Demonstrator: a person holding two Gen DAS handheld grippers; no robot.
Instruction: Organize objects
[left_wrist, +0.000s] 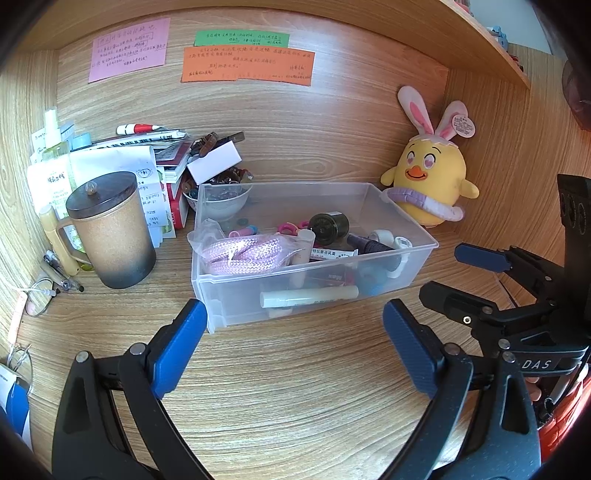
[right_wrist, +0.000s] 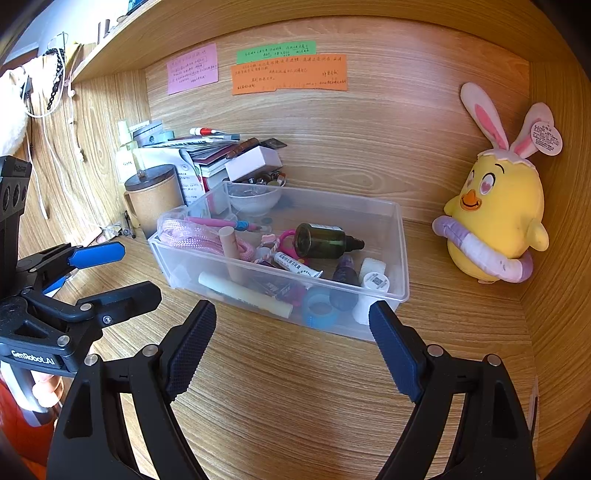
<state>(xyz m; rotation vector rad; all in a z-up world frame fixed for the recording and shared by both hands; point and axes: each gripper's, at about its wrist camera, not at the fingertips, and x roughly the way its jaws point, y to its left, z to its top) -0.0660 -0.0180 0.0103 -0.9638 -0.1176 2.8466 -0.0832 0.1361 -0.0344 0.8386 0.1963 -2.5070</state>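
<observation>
Both grippers, left and right, fingers spread, grasping nothing. Small items gathered inside clear plastic bin on bench; task either starting or finished.

Clear plastic bin, open-topped, rests flat on the wooden desk. Contents lie loose and jumbled: bagged pink rope at the left end, dark green bottle on its side mid-bin, pale tube along the front wall.
</observation>
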